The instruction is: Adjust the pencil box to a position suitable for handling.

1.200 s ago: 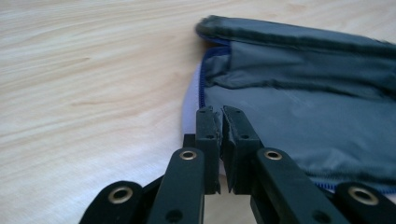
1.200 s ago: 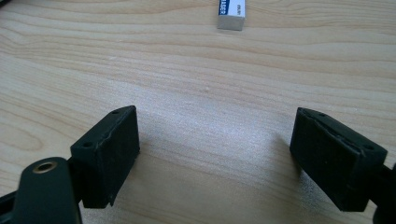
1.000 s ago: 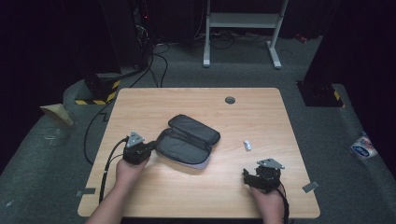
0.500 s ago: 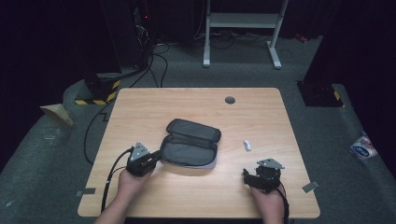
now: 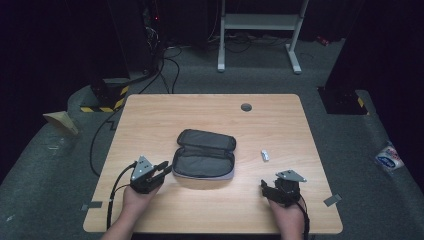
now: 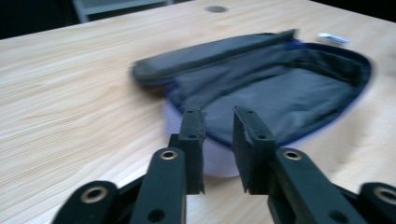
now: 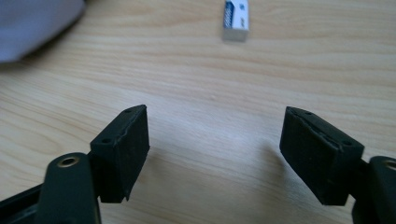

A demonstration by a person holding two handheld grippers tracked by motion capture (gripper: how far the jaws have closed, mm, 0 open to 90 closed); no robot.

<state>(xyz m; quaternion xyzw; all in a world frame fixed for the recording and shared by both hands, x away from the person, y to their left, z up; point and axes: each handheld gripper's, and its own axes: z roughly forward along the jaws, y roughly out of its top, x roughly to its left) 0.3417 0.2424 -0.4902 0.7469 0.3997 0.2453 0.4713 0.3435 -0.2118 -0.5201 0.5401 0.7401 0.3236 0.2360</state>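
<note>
The open pouch (image 5: 204,156) lies mid-tabletop (image 5: 150,115), its near rim just beyond the left gripper (image 6: 218,149), narrowly parted and empty; the right gripper (image 7: 215,154) is spread wide, so the eraser (image 7: 236,14) is best straddled squarely.

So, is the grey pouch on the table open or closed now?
Open. The pouch lies spread flat on the table, its lid folded back and the grey lining exposed; nothing shows inside.

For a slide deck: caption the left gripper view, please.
Left gripper, jaws slightly apart, at the near rim of an open grey pouch on a wooden table.
</note>
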